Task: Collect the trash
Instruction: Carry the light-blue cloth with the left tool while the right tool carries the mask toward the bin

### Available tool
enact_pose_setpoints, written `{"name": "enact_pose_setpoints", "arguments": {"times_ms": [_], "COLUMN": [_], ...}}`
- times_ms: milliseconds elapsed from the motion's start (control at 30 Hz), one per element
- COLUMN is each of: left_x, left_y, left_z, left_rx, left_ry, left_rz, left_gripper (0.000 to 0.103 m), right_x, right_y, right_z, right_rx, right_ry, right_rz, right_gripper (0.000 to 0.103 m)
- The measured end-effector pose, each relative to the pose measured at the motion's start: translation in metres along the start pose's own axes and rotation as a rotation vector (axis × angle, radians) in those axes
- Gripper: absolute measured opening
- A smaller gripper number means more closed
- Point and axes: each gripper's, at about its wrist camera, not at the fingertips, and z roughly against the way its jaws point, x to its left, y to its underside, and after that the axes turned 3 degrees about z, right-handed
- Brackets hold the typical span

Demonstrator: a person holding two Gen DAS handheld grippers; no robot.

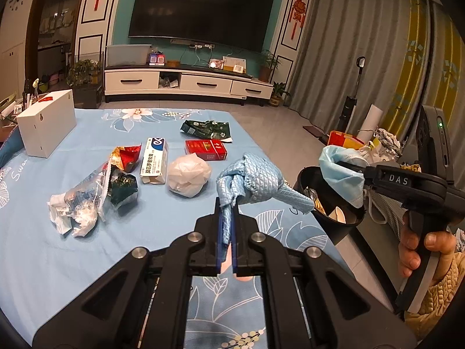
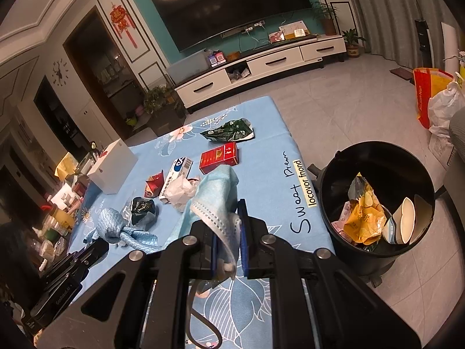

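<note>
- Left wrist view: my left gripper (image 1: 229, 212) is pressed together on a crumpled light-blue quilted cloth (image 1: 250, 180), which bunches up ahead of the fingertips, clear of the blue floral tablecloth (image 1: 87, 261).
- At about 3 o'clock my right gripper (image 1: 353, 168) pinches a pale blue disposable face mask (image 1: 340, 171) above the near rim of the round black plastic bin (image 1: 308, 180).
- I judge the mask goes in first, so I should keep the cloth pinched firmly and hold the left tool back from the bin mouth until the right one is out of the way.
- Trash waiting on the table: a white crumpled tissue ball (image 1: 189, 174) at 11 o'clock, a red cigarette pack (image 1: 206, 149) at 12, a white and blue ointment box (image 1: 155, 160) and clear and foil wrappers (image 1: 87, 197) at 10.
- Right wrist view: the right jaws are closed on the mask (image 2: 221, 203), whose loose ear loop hangs down beneath the fingers.
- The bin (image 2: 377, 157) sits on the floor at 3 o'clock, just beside the table edge, already holding a yellow snack bag (image 2: 360, 215) and a white paper cup (image 2: 407, 218).
- To do this well I should swing right until the mask is fully over the opening, lower a little, then release, watching that the loop does not snag on a finger or the rim.
- The cloth (image 2: 116, 226) appears at 9 o'clock.
</note>
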Motion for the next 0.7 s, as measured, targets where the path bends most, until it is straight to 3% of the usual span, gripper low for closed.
{"name": "enact_pose_setpoints", "arguments": {"times_ms": [700], "left_x": [-0.012], "left_y": [-0.005], "left_z": [0.002], "left_rx": [-0.017], "left_ry": [-0.001], "left_rz": [-0.025], "left_gripper": [0.005], "right_x": [-0.002], "right_y": [-0.001], "right_z": [0.003], "right_rx": [-0.009], "right_ry": [-0.005], "right_rz": [-0.008], "right_gripper": [0.013]}}
